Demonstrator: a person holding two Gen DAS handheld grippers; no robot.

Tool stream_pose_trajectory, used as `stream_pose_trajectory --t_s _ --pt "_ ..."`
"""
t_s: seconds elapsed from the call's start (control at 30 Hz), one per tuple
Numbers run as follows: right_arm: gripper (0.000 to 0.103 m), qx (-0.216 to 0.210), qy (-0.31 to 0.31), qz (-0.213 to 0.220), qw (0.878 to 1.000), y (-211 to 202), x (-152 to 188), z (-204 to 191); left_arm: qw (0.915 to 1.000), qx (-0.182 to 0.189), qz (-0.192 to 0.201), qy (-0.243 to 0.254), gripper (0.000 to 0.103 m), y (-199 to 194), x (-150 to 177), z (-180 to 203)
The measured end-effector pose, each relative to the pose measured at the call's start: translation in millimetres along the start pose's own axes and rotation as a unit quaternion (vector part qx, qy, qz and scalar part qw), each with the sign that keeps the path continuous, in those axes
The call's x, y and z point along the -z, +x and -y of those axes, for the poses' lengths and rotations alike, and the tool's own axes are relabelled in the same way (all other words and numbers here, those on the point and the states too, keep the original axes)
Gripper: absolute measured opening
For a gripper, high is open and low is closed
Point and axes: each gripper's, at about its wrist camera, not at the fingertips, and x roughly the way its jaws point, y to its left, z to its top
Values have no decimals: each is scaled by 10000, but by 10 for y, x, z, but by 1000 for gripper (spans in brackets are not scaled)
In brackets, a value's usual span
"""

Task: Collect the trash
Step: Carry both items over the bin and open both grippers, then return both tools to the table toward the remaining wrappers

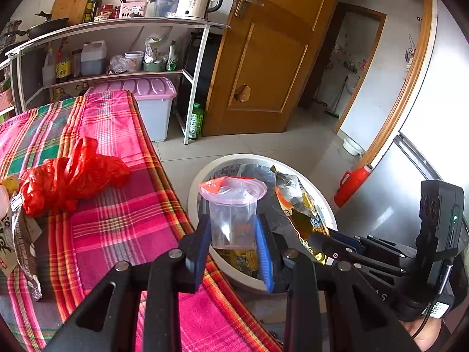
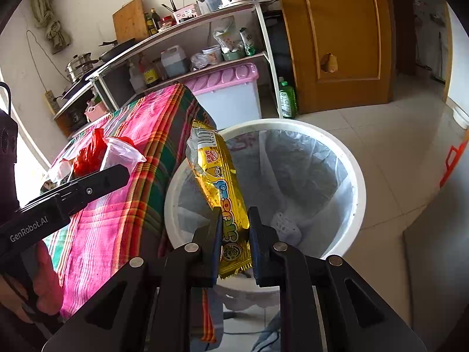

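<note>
Left gripper (image 1: 233,245) clamps clear plastic cup (image 1: 232,214) above white round trash bin (image 1: 193,187). Right gripper (image 2: 234,242) pinches yellow foil snack wrapper (image 2: 224,187) over the bin beside pink plaid tablecloth (image 1: 117,226).

1. The right gripper (image 2: 234,234) is clamped on a yellow snack wrapper (image 2: 218,176), which stands upward from between its fingers.
2. The wrapper hangs over the white trash bin (image 2: 356,176), which has a clear liner (image 2: 307,170).
3. The left gripper (image 2: 111,176) reaches in from the left, with a clear plastic cup (image 2: 121,154) at its tip; its grip is not visible.
4. A red plastic bag (image 2: 91,152) lies on the plaid tablecloth (image 2: 123,220), just beside the bin.
5. Behind stand a shelf unit (image 2: 187,29), a pink-lidded storage box (image 2: 228,94) and a wooden door (image 2: 337,38).
</note>
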Motion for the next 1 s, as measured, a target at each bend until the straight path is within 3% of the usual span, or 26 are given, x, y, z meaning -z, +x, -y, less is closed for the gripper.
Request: stream_pose_trajectory --t_s 0.5,1.0 --pt "21 65 159 -115 9998 93 -8 181 9988 194 -410 -181 32 312 3 89" --pt "21 25 4 82 10000 -144 -6 29 9996 155 -57 -237 32 -57 34 -25"
